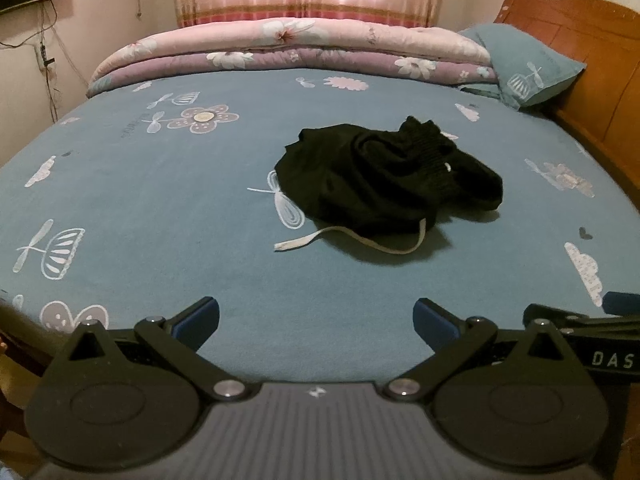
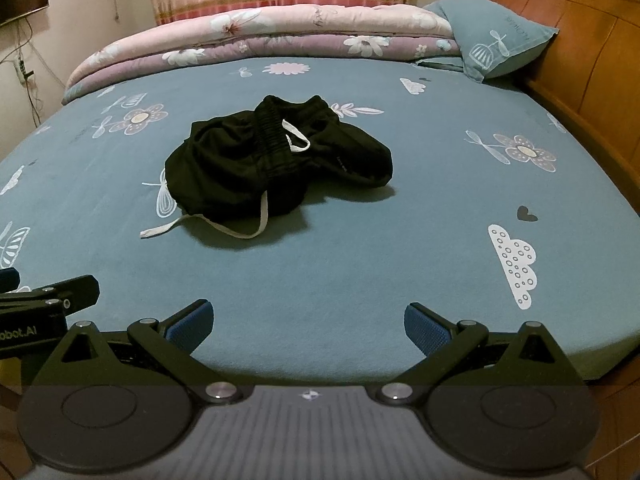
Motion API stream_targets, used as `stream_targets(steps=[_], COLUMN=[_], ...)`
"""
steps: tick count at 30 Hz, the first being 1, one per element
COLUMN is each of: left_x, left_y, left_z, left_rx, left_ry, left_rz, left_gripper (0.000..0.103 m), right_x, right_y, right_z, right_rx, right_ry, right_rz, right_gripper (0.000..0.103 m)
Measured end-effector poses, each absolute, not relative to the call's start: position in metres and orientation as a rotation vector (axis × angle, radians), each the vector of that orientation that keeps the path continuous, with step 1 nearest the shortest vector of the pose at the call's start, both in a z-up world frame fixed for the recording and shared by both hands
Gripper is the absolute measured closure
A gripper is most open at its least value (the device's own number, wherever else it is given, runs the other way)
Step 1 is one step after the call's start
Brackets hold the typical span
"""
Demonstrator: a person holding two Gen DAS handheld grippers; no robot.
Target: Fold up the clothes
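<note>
A pair of black shorts (image 1: 384,180) (image 2: 272,160) lies crumpled in a heap in the middle of the blue bed sheet (image 1: 160,200) (image 2: 360,260). Its white drawstring (image 1: 360,242) (image 2: 224,230) trails out toward the near edge. My left gripper (image 1: 316,320) hangs open over the near edge of the bed, well short of the shorts, nothing between its blue pads. My right gripper (image 2: 308,324) is open too, at the same near edge, to the right of the left one. Part of the other gripper shows at the side of each view.
A folded floral quilt (image 1: 288,52) (image 2: 260,36) lies along the far side of the bed. A blue pillow (image 1: 524,64) (image 2: 496,36) leans on the wooden headboard (image 1: 592,60) (image 2: 568,40) at the right. A curtained window and cables on the left wall are behind.
</note>
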State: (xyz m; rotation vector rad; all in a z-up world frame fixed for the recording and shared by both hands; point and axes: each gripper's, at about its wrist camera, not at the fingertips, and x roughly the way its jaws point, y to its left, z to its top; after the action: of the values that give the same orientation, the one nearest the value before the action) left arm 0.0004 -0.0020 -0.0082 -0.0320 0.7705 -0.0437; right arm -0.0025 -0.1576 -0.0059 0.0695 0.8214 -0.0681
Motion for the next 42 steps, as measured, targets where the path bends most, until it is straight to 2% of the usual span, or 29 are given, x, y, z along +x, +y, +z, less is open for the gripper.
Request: stream_targets(steps=[30, 37, 42], left_x=[0.024, 0.042, 0.068], left_y=[0.008, 0.003, 0.011], left_z=[-0.025, -0.030, -0.039], left_rx=[-0.076, -0.044, -0.209], left_ry=[0.809, 0.784, 0.847], left_rz=[-0.060, -0.115, -0.254], left_gripper=[0.001, 0.001, 0.001], right_x=[0.031, 0.046, 0.056], right_y=[-0.161, -0.176, -0.196], right_z=[-0.029, -0.024, -0.018], right_rx=[0.109, 0.207, 0.321], right_ry=[0.883, 0.820, 0.701], right_rz=[-0.064, -0.046, -0.017], right_gripper=[0.000, 0.000, 0.000])
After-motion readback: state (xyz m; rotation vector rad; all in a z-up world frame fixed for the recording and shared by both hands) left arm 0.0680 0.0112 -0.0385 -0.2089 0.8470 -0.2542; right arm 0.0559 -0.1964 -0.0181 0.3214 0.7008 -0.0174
